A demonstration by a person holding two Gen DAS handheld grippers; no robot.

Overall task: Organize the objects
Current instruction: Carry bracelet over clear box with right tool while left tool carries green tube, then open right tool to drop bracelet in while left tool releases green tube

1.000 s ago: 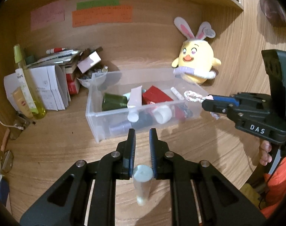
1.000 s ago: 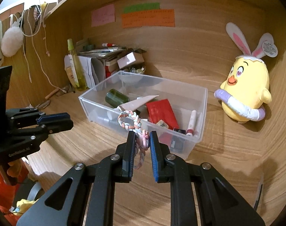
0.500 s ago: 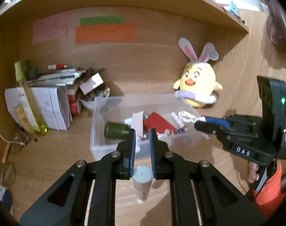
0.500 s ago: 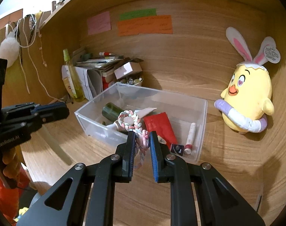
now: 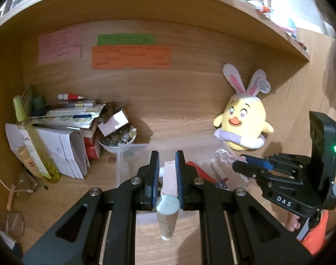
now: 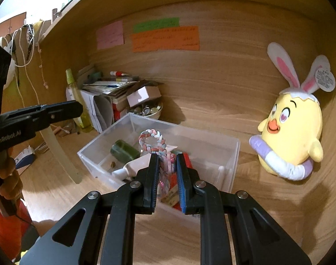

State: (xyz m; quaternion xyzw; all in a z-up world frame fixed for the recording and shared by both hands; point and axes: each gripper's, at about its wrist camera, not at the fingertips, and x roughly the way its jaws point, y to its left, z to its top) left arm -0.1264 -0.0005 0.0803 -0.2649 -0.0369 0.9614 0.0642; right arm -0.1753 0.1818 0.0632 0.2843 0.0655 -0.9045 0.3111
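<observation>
Two grippers, left gripper (image 5: 167, 177) clamping tube (image 5: 167, 216), right gripper (image 6: 166, 176) clamping braided ring (image 6: 153, 142)

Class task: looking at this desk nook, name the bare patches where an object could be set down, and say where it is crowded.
Bare wood lies between the clear bin and the chick plush, and in front of the bin. Crowded: the back left corner, with stacked papers, a bowl of trinkets and a yellow bottle.

Bin (image 6: 232, 154) sits mid-desk, plush (image 6: 294, 130) at its 3 o'clock, bowl (image 6: 154, 112) and paper stack (image 6: 106, 88) around 11.
</observation>
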